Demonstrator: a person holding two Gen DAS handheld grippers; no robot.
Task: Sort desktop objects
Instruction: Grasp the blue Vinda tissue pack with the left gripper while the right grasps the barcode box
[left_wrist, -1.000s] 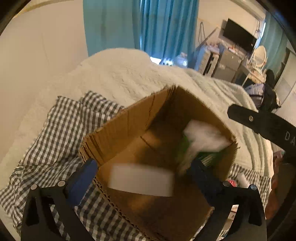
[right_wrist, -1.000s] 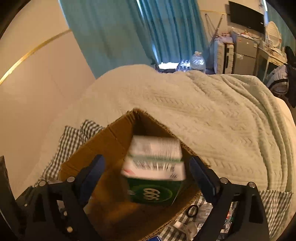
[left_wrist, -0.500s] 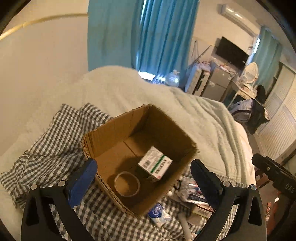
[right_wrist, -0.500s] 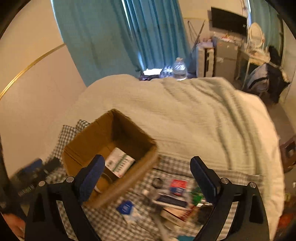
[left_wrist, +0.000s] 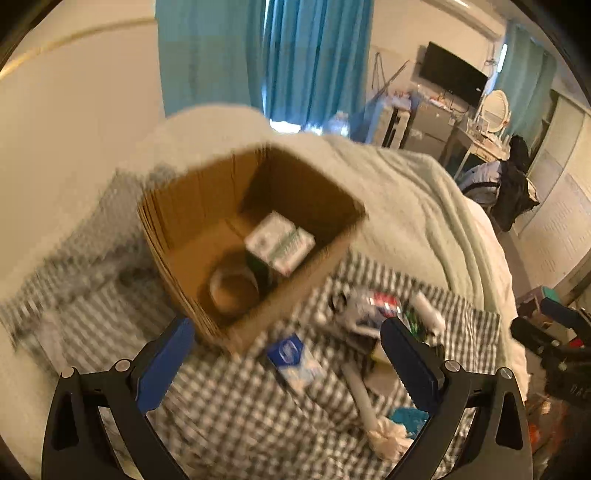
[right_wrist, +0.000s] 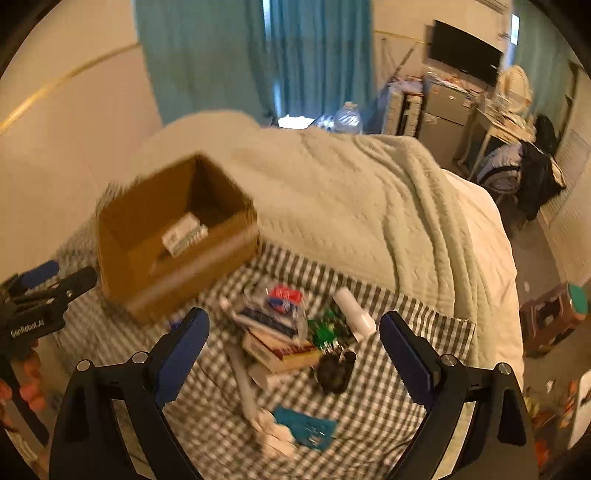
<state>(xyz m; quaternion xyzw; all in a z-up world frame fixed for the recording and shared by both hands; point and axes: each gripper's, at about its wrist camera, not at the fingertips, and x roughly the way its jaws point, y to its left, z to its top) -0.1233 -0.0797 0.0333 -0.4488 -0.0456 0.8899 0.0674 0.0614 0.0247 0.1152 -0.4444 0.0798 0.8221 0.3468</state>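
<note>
So far only a small part of the sorting looks done: the cardboard box (left_wrist: 255, 236) on the checked cloth (left_wrist: 229, 413) over the bed holds just two things, a white and green carton (left_wrist: 279, 240) lying against its far side and a roll of tape (left_wrist: 233, 288) flat on its floor beside the carton. Most of the clutter is outside the box, just beside its right wall: a blue and white packet (left_wrist: 295, 360), a stack of books (right_wrist: 280, 345), a white tube (right_wrist: 354, 309), green foil packets (right_wrist: 327, 330), a small black cup (right_wrist: 336, 371), a teal card (right_wrist: 306, 426) and a pale stick (right_wrist: 243, 384). The left tool (left_wrist: 286, 356) hangs above the box's near corner with its jaws wide and nothing between them. The right tool (right_wrist: 293, 341) is likewise wide and empty, hovering over the pile, so I judge another pick from that pile comes next
</note>
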